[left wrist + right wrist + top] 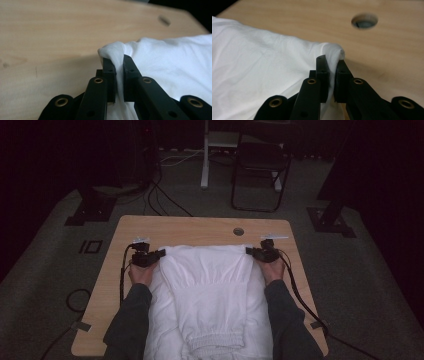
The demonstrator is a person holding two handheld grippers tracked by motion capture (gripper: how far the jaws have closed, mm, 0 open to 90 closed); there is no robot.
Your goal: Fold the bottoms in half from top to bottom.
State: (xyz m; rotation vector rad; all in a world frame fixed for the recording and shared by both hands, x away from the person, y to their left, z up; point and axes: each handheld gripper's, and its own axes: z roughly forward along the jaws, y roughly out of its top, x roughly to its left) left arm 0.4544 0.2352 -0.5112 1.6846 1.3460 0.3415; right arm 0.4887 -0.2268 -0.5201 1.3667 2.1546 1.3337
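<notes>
On the table (125, 227): my white garment (210, 290) lies spread flat, far edge toward the cable hole (238, 231), elastic cuff nearest me.
Left gripper (159, 254): clamped on the far left corner; in the left gripper view a bunched wad of cloth (113, 51) stands up between my jaws.
Right gripper (249, 251): clamped on the far right corner; in the right gripper view a fold (334, 53) pokes out past the jaw tips.
Step, as I judge it: I have both far corners pinched and am set to lift or fold the far edge toward me.
Risk, slip: the right bite looks shallow, near the jaw tips, so a quick pull could draw the cloth out.
Risk, uneven fold: if I move one hand faster than the other, the edge will skew and the layers will wrinkle.
Risk, layers: I cannot tell whether each bite holds every layer; a missed layer would stay behind on the table.
Risk, drag: lifting too low would drag the whole garment toward me instead of folding it.
</notes>
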